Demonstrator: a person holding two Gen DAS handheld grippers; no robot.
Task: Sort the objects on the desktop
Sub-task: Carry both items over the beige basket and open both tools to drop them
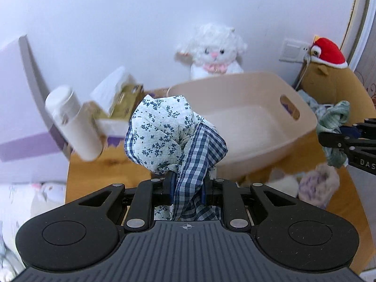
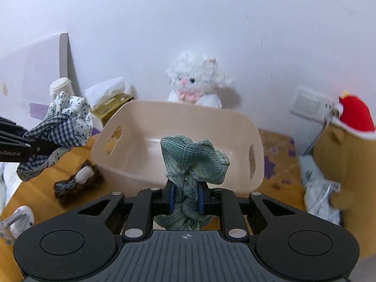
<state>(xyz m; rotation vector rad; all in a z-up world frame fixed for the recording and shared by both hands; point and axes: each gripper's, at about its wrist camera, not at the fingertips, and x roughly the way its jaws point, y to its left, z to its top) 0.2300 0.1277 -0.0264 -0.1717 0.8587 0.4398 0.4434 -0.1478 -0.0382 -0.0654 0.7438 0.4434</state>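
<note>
My left gripper (image 1: pixel 186 189) is shut on a blue floral and gingham scrunchie (image 1: pixel 169 134), held in the air in front of the beige plastic bin (image 1: pixel 303 115). The scrunchie also shows in the right wrist view (image 2: pixel 63 124), left of the bin (image 2: pixel 103 141). My right gripper (image 2: pixel 185 198) is shut on a green scrunchie (image 2: pixel 195 159), held above the table just before the bin's near wall. The green scrunchie also shows in the left wrist view (image 1: pixel 333 122), at the bin's right.
A white plush cat (image 2: pixel 195 80) sits behind the bin. A white bottle (image 1: pixel 72 127) and tissue box (image 1: pixel 117 98) stand at left. A brown furry hair clip (image 2: pixel 77 183) and a fluffy purple scrunchie (image 1: pixel 317 185) lie on the wooden table. A cardboard box with a red plush (image 2: pixel 354 112) stands at right.
</note>
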